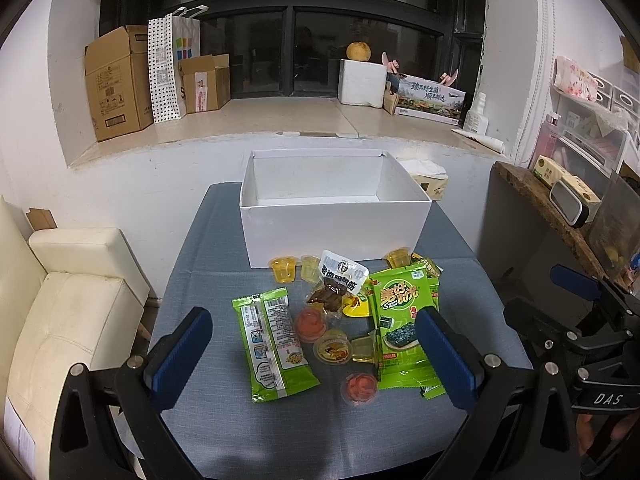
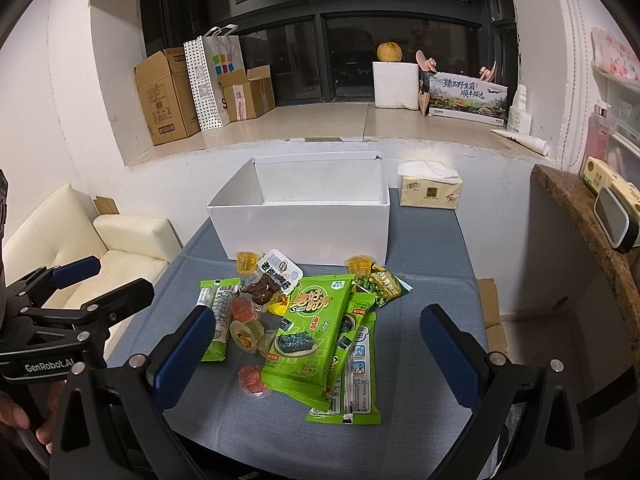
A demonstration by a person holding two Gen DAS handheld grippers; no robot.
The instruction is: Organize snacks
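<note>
A white open box [image 1: 332, 232] [image 2: 304, 220] stands empty at the far side of the blue-grey table [image 1: 224, 420]. In front of it lies a heap of snacks: green seaweed packs [image 1: 400, 320] [image 2: 312, 332], a green pack lying face down [image 1: 272, 340], a clear pack of brown meat [image 1: 336, 284] [image 2: 266, 282], and several small jelly cups in yellow [image 1: 284, 269] and red [image 1: 359, 388] [image 2: 252, 378]. My left gripper [image 1: 316, 356] is open above the near side of the heap. My right gripper [image 2: 316, 352] is open, its fingers either side of the seaweed packs. Both hold nothing.
A tissue pack [image 2: 430, 190] sits on the table right of the box. A cream sofa [image 1: 68, 308] is on the left, a dark wooden side table [image 2: 580, 216] on the right. Cardboard boxes [image 1: 120, 80] and a foam box [image 1: 362, 82] stand on the window ledge behind.
</note>
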